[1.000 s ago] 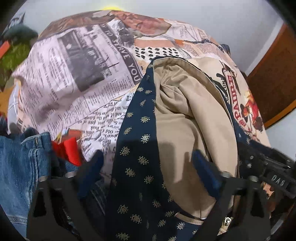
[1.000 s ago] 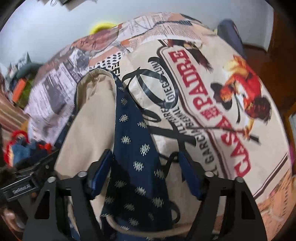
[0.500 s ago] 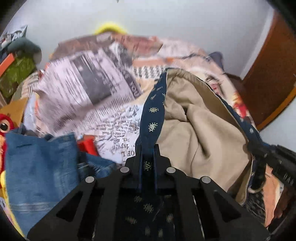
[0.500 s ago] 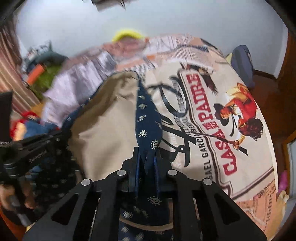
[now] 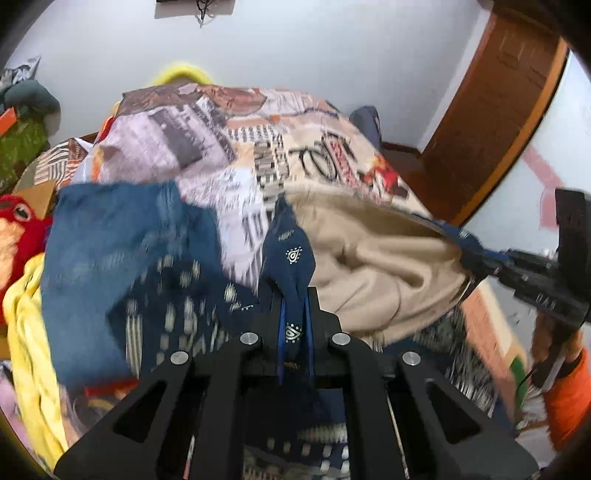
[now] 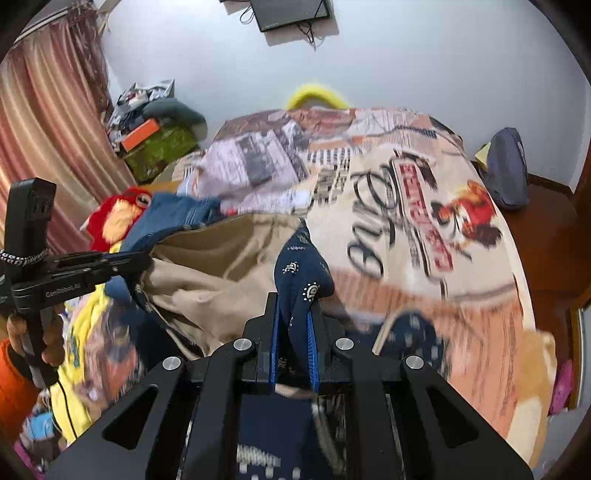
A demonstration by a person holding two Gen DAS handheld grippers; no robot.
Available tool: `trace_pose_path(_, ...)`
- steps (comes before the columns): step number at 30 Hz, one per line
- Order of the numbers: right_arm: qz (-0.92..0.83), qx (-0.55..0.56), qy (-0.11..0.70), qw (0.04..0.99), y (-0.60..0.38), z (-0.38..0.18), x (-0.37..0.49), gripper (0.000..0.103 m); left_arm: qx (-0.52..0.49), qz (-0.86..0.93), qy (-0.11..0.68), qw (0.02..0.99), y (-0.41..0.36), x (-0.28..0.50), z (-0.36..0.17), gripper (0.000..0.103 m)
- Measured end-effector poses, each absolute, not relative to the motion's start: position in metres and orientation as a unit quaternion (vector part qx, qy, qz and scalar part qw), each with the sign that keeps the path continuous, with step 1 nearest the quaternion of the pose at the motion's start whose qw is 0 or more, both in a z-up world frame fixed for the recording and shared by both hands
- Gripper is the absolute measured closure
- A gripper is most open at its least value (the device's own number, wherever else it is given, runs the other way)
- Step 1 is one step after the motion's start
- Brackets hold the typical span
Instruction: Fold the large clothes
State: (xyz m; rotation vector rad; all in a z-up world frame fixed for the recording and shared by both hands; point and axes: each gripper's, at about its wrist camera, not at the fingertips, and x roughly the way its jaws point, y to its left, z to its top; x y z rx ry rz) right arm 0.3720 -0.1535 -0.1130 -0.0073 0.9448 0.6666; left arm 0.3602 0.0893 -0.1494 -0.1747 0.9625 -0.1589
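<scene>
Holding the navy garment point(image 5: 291, 254) with its tan lining point(image 5: 369, 254) above the bed point(image 5: 325, 155), I have my left tool point(image 5: 293, 328) and right tool point(image 6: 293, 332) each clenched on an edge. It stretches sideways between them, so I judge the fold needs both hands travelling together.

Ahead of me a pale, bare wall point(image 6: 424, 55) closes the far side of the room, with a dark flat panel point(image 6: 291, 13) mounted high on it, cables hanging below. The bed point(image 6: 480, 314) under its newspaper-print cover point(image 6: 258, 162) fills the middle. A striped pinkish curtain point(image 6: 48, 129) hangs at far left; a brown wooden door point(image 5: 495, 122) stands right, beside dark wooden floor point(image 6: 546, 218).
</scene>
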Motion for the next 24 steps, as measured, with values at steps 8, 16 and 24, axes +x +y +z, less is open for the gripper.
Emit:
trace_pose_path(8,0.273,0.003,0.493,0.826,-0.177,-0.155,0.342,0.091,-0.072,-0.048,0.492,0.866,0.078,0.305,-0.190,0.095)
trace_pose_path(16,0.227,-0.032,0.522,0.822,-0.185,-0.168,0.329,0.086,-0.067,-0.028,0.530,0.845,0.085,0.296,-0.218,0.084)
trace_pose_path(24,0.233,-0.015,0.522,0.820,-0.186,-0.155,0.331,0.072,-0.070,-0.029,0.514,0.855,0.090,0.294,-0.200,0.063)
